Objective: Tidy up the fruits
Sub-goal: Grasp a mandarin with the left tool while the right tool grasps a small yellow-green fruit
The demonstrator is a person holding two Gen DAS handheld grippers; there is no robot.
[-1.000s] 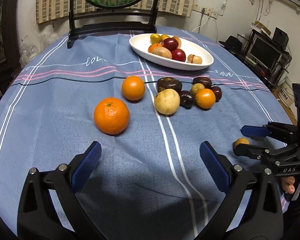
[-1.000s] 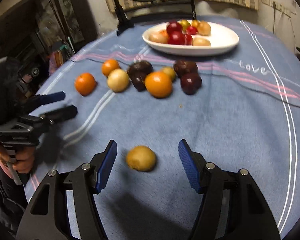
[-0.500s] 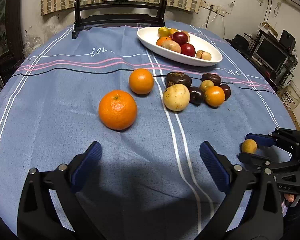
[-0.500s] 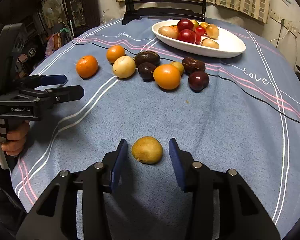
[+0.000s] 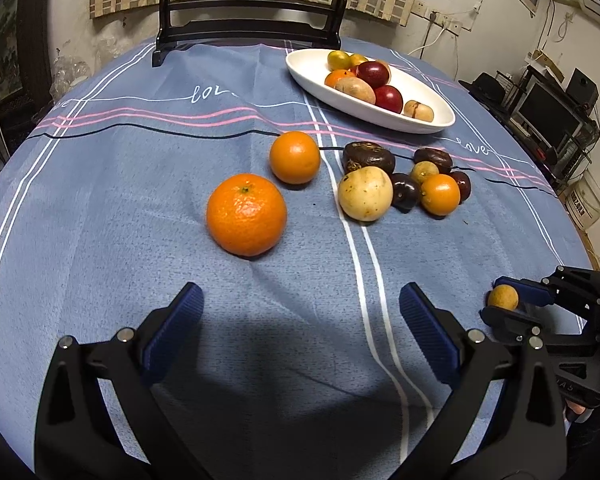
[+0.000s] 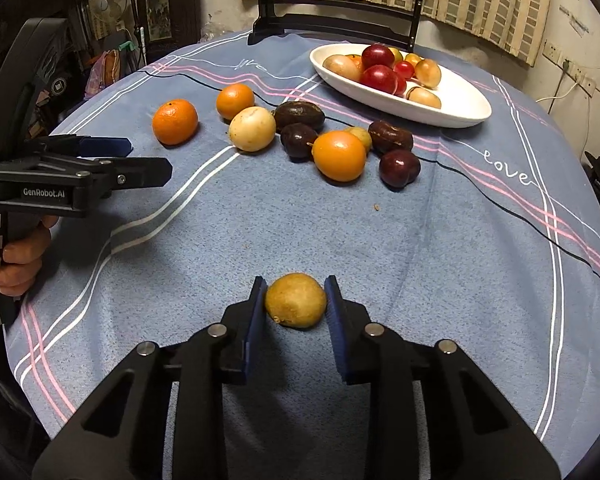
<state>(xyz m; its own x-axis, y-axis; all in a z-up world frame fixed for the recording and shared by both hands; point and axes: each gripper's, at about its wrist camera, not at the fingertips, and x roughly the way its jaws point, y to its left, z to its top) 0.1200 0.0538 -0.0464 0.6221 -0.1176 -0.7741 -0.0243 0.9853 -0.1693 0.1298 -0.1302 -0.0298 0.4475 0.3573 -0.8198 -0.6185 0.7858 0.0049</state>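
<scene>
From the left wrist view, the counter is round and covered by a blue-grey cloth with white, pink and black stripes and the word "love" in white script; a plaster wall with a woven blind, wall sockets and a dark shelf of electronics surround it. A black wooden stand holding a round picture sits at the far edge. The left tongs gape wide over bare cloth, holding nothing. Ahead lie a large orange mandarin and a smaller orange one, then a pale yellow round fruit touching a cluster of dark purple and orange fruits. Beyond them a white oval ceramic dish carries red, orange and tan fruits. At the right edge the right tongs pinch a small yellow-brown round fruit. From the right wrist view, the same cloth fills the frame, with a dark cabinet and clutter at left. The right tongs have both blue pads pressed against the small yellow-brown round fruit, which rests on the cloth near the counter's edge, well apart from the cluster. The left tongs, gripped by a hand, stand open at left.
</scene>
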